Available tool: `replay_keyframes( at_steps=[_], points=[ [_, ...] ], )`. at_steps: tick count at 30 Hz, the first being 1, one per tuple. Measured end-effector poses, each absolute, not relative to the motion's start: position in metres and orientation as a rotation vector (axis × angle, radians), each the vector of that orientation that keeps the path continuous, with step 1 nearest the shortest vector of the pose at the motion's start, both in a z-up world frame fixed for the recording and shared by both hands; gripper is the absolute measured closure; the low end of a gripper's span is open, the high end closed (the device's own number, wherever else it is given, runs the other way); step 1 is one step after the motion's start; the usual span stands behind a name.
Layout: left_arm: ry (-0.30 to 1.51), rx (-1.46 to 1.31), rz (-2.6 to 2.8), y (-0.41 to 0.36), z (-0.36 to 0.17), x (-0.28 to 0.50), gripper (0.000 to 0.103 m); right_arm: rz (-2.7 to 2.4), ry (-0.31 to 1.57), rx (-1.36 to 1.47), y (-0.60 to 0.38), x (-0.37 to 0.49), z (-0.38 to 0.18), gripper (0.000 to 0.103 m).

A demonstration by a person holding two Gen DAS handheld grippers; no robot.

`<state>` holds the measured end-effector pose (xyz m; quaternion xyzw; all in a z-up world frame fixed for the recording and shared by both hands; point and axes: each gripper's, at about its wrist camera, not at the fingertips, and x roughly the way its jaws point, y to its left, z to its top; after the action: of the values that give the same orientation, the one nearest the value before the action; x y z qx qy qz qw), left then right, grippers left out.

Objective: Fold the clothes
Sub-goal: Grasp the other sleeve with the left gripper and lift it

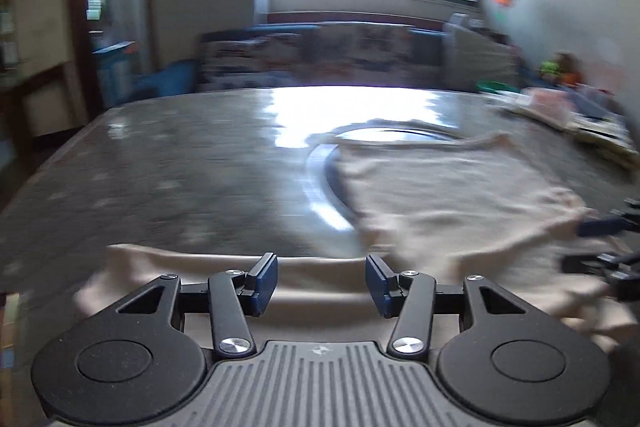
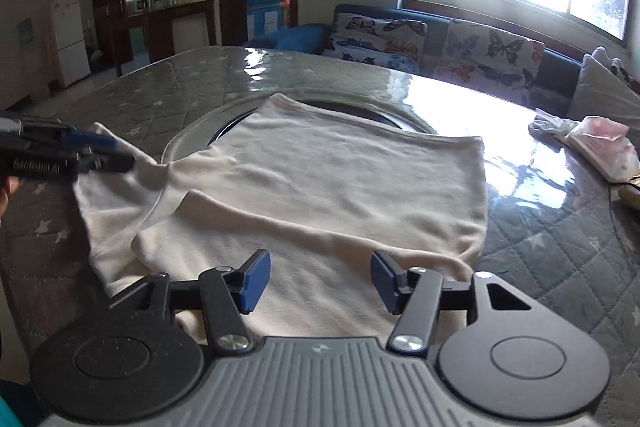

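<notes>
A cream garment (image 2: 320, 183) lies spread flat on the table, partly over a round glass turntable (image 2: 192, 139). One sleeve is folded across its near part. My right gripper (image 2: 316, 279) hovers open over the garment's near edge, nothing between its fingers. My left gripper (image 1: 322, 279) is open too, above the garment's (image 1: 440, 195) left edge. In the right wrist view the left gripper (image 2: 100, 153) sits at the far left, at the bunched sleeve tip. In the blurred left wrist view the right gripper (image 1: 592, 243) shows at the right edge.
The table (image 2: 560, 247) has a grey quilted star-print cover under shiny plastic. A pile of wrapped items (image 2: 596, 147) lies at its right side. Behind it stands a sofa with butterfly cushions (image 2: 440, 43) under a bright window. A person's hand (image 2: 8, 187) is at the left edge.
</notes>
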<state>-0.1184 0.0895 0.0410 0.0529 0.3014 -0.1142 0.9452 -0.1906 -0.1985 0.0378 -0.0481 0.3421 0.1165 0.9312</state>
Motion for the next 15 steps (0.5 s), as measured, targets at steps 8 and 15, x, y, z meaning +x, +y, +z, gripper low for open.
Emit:
replay_keyframes(
  at_steps=[8,15],
  points=[
    [0.643,0.023,0.048,0.153,0.033,-0.101,0.043,0.23,0.721,-0.087,-0.192,-0.191,0.028,0.032],
    [0.682,-0.048,0.174,0.19,0.024,-0.087,0.044,0.23,0.73,-0.085,-0.192,-0.19,0.028,0.026]
  ],
)
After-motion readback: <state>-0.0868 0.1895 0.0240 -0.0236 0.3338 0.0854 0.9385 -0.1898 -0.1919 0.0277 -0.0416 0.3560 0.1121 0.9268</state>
